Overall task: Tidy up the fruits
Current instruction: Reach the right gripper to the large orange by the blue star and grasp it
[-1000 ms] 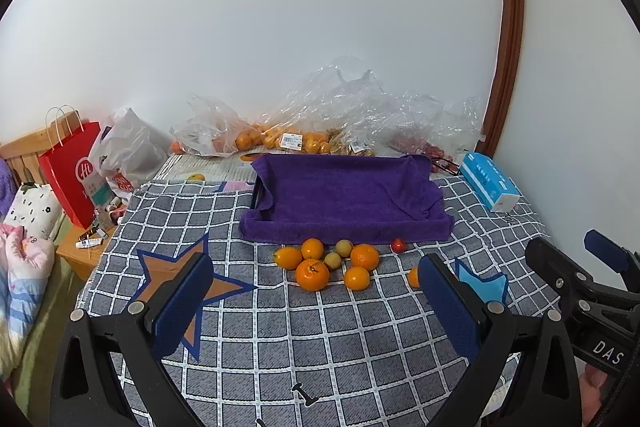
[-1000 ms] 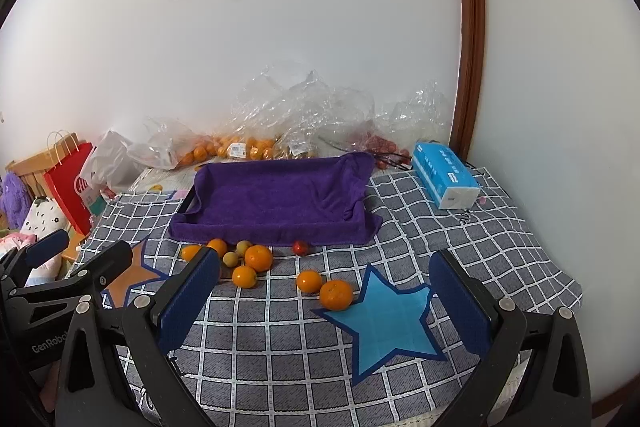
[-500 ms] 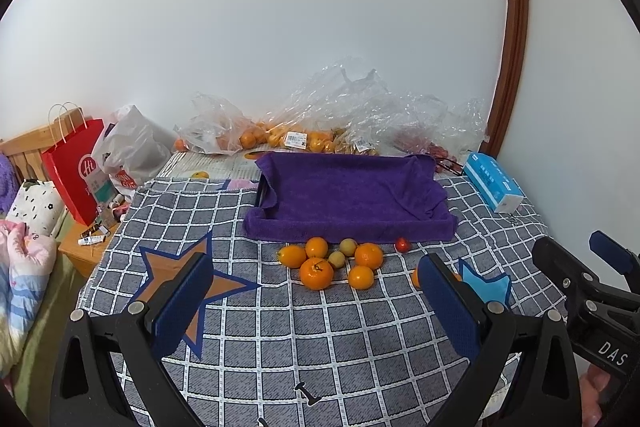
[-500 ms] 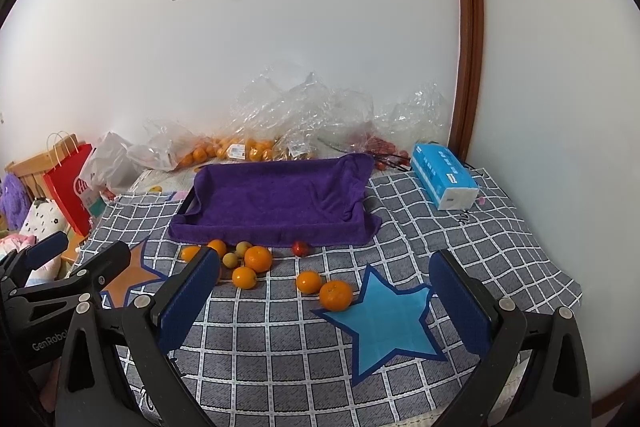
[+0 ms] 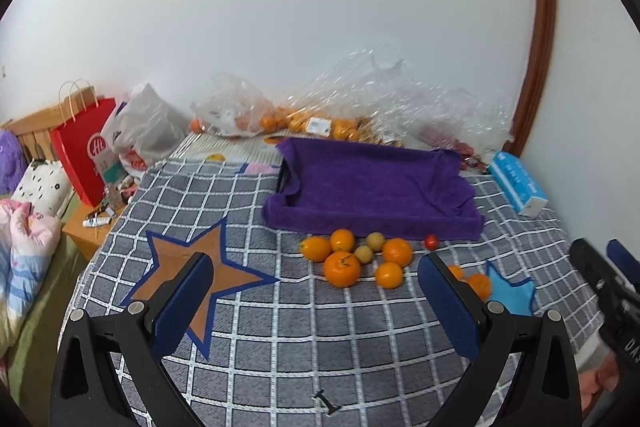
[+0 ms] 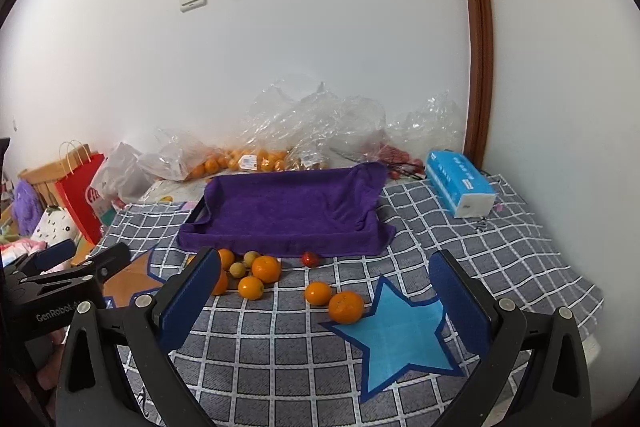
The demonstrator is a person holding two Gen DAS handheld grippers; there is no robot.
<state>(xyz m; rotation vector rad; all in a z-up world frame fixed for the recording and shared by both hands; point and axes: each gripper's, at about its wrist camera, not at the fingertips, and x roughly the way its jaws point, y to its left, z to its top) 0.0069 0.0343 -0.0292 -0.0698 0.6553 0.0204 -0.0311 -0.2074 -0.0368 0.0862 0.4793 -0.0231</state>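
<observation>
Jaws gape; right view alone shows 2 oranges [image 6: 334, 301] unobstructed.

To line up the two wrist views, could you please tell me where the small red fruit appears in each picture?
Left wrist view: the small red fruit lies right of centre, just before the purple towel's front edge, right of the orange cluster.
Right wrist view: it lies near centre, at the same front edge.
Shared landmark: the blue tissue pack.
</observation>
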